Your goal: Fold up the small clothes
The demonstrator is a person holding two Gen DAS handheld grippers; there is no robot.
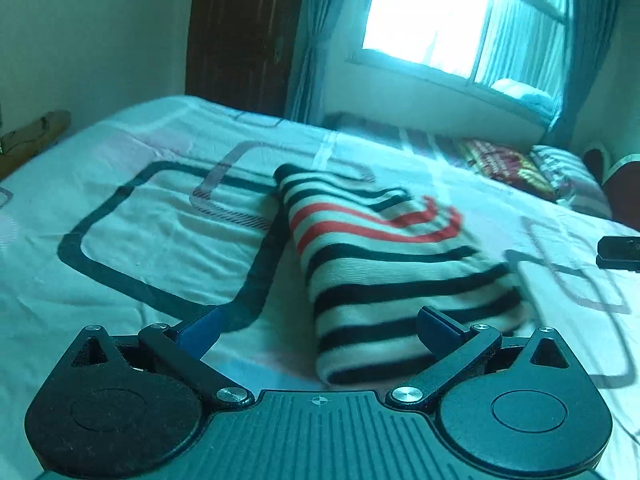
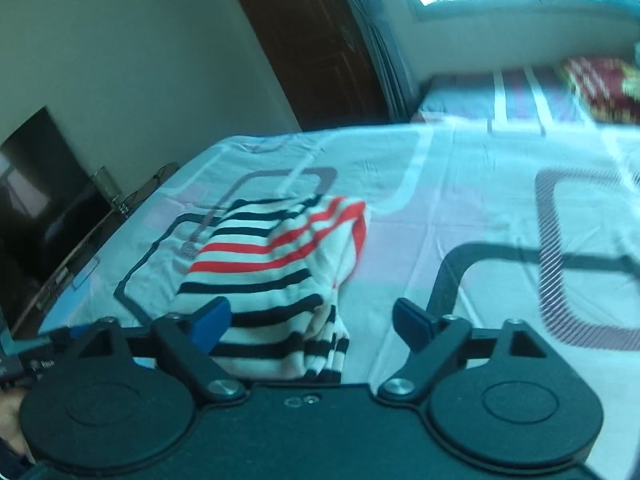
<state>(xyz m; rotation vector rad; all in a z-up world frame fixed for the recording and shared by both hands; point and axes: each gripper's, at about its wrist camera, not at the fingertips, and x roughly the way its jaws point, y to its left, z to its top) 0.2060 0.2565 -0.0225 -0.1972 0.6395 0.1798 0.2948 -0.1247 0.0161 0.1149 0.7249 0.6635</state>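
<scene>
- While the left gripper (image 1: pixel 318 322) hangs low over the bed (image 1: pixel 132 220), its view shows the jaws spread wide and holding nothing.
- A striped top (image 1: pixel 384 264), white with dark bands and two red ones, lies folded into a thick bundle on the bed just ahead of these jaws and a little to their right; its near end sits between the two blue pads (image 1: pixel 198 330), closer to the right one.
- Its long axis runs away from the camera toward the far side of the bed, roughly in line with the jaws.
- At the right edge a dark tip of the other gripper shows, apart from the cloth.
- From the right gripper (image 2: pixel 312 322), the jaws are likewise wide apart and empty.
- The top (image 2: pixel 272 264) lies ahead and to the left here, its near edge just beside the left pad (image 2: pixel 210 324), with loose layers hanging at the right side of the bundle.
- Both grippers look about equally near; the loose edge faces the right one, so I judge that side the likelier to tidy it.
- No container is in view.
</scene>
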